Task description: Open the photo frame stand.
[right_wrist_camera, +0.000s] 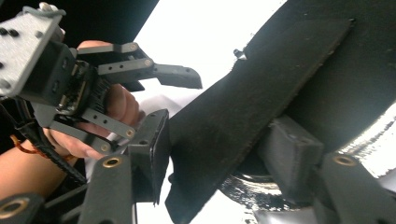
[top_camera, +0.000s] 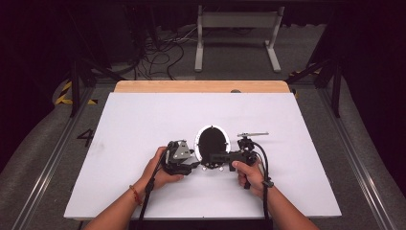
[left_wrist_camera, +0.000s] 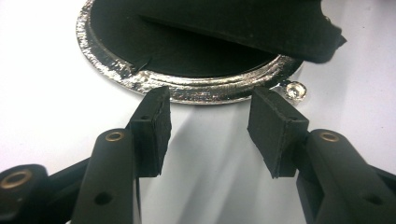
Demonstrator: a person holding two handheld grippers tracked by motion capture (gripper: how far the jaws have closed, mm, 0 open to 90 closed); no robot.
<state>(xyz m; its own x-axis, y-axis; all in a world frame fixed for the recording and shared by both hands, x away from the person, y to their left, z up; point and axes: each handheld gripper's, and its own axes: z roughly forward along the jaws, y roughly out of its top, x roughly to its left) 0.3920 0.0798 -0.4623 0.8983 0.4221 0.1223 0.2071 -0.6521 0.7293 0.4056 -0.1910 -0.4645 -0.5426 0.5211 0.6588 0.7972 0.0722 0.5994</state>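
An oval dish with a silver rim (top_camera: 197, 141) and a black inside lies on the white table (top_camera: 143, 120), near its front. My left gripper (top_camera: 196, 164) points at the dish from the left. In the left gripper view it (left_wrist_camera: 208, 121) stands open just short of the rim (left_wrist_camera: 201, 91), with nothing between its pads. My right gripper (top_camera: 210, 158) reaches over the dish's near edge from the right. A black strap (right_wrist_camera: 243, 107) runs between its jaws (right_wrist_camera: 224, 140), with the left pad against one edge and the right pad partly behind it. The strap (left_wrist_camera: 243, 28) hangs raised over the dish.
A small silver loop (left_wrist_camera: 296, 90) sticks out from the dish's rim. A thin metal bar (top_camera: 252, 134) sits just behind the right hand. The table's wooden back edge (top_camera: 201, 86) is far off. Beyond it, a white frame (top_camera: 237, 19) and cables (top_camera: 158, 52) are on the floor.
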